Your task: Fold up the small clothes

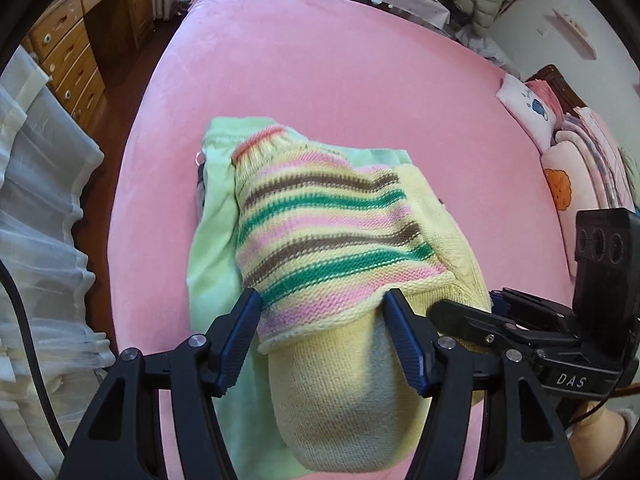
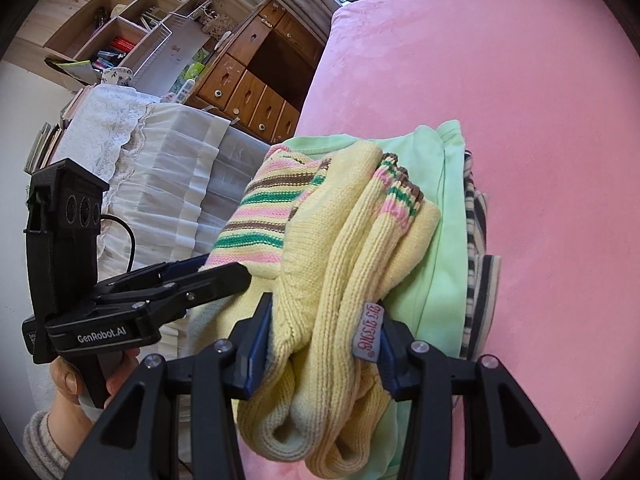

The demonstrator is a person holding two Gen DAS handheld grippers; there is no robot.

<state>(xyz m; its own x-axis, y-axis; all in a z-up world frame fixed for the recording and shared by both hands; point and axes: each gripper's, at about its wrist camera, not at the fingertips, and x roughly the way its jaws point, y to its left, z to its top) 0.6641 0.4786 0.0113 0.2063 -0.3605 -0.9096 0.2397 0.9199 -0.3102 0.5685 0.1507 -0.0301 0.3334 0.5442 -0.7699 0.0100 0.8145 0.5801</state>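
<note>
We hold the folded striped sweater (image 1: 332,216) over the green garment (image 1: 212,216) on the pink bed (image 1: 360,64). The left hand-held gripper (image 1: 320,336) clamps its near edge; the right hand-held gripper (image 2: 324,344) clamps the bunched yellow sleeves (image 2: 360,248). To finish well, we would likely lower both ends level, square to the stack, then release together.

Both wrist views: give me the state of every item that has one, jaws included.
Striped knit sweater: folded, on the green garment, gripped at its near end by both tools.
Green garment: folded flat on the pink bed.
Grey-striped garment: under the green one, mostly hidden.
Left gripper: jaws shut on the sweater.
Right gripper: jaws shut on the sweater's bunched yellow fold.
</note>
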